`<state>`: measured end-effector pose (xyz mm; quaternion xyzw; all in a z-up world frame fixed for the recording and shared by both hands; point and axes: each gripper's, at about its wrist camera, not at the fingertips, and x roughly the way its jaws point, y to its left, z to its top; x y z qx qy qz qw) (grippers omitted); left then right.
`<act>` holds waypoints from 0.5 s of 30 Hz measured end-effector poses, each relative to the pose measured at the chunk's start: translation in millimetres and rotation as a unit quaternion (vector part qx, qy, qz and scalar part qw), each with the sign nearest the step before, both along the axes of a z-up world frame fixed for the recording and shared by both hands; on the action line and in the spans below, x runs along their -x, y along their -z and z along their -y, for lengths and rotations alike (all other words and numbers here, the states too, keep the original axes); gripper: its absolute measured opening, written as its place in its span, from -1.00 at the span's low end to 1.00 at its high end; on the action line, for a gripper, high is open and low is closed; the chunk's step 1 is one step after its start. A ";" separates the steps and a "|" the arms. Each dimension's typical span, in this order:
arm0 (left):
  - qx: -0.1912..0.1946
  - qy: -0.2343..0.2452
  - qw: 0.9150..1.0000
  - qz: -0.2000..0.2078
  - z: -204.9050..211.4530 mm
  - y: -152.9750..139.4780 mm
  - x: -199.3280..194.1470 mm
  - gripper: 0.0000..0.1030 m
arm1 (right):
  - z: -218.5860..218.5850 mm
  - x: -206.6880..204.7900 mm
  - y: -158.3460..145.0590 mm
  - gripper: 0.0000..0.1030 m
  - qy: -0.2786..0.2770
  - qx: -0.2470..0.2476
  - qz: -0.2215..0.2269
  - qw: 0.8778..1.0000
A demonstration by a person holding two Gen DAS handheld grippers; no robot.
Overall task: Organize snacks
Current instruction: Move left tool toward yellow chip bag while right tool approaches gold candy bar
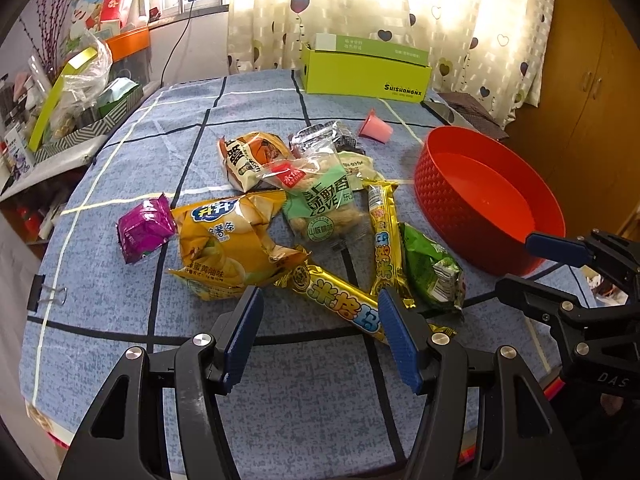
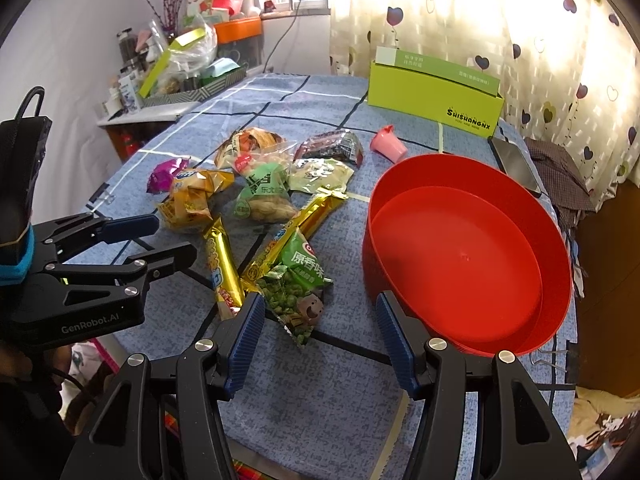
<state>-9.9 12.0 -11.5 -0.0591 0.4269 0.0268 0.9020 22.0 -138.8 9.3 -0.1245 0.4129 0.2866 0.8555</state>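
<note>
Together we held both tongs low over the blue checked cloth surface: left tongs and right tongs gaped wide, gripping nothing. Crinkly foil snack packets lay heaped beside the round red plastic bowl.

A lime-green cardboard box stands at the far edge of the blue checked desk, before heart-patterned curtains, with a phone lying nearby.

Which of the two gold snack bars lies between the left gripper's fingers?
The gold foil bar lying diagonally, crossing between the left hand-held gripper fingers; the other gold foil bar lies lengthwise farther back, beside the green pea packet.
</note>
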 end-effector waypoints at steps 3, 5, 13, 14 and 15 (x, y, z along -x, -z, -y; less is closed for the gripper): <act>0.001 -0.003 1.000 0.002 -1.2 -0.4 1.2 0.18 | -0.2 0.5 -0.9 0.11 -0.002 -0.001 0.001 1.000; 0.007 -0.002 1.000 0.000 -2.4 0.1 1.1 0.18 | -0.2 0.9 -1.4 0.11 -0.003 -0.001 0.001 1.000; 0.010 -0.008 1.000 0.000 -5.1 0.2 3.1 0.18 | 0.0 1.0 0.4 0.11 -0.002 0.000 0.000 1.000; 0.009 -0.010 1.000 -0.001 -5.1 0.7 3.0 0.18 | 0.0 1.0 0.6 0.11 -0.002 0.000 0.000 1.000; 0.009 -0.011 1.000 -0.002 -5.9 1.2 2.9 0.18 | -0.1 0.9 0.5 0.11 -0.002 0.000 0.000 1.000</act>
